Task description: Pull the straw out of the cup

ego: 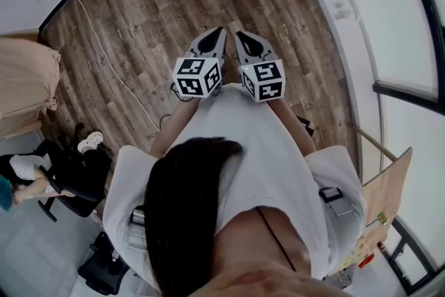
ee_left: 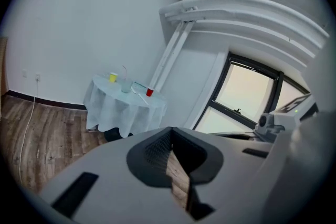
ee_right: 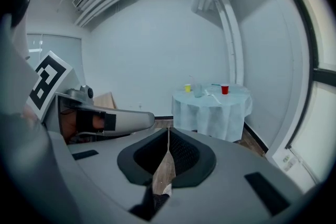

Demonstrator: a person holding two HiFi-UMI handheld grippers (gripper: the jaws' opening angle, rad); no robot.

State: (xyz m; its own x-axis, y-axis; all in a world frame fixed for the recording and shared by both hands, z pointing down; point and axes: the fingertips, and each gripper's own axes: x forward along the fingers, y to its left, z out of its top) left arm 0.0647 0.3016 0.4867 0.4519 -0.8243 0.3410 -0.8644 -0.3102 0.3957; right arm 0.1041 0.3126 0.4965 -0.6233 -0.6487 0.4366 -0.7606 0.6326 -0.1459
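Task not begun. The cup (ee_right: 198,91), straw (ee_left: 124,70) still inserted, stands on the cloth-covered worktop (ee_right: 210,107), well apart from both grippers. The left gripper (ee_left: 171,132) and right gripper (ee_right: 168,131) have their fingers clenched on nothing. Approach, grasp and extraction are outstanding.

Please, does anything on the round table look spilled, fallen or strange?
Nothing stands out. The yellow cup, clear cup and red cup all stand upright on the cloth-covered table, with no spill visible. At this distance finer details cannot be judged.
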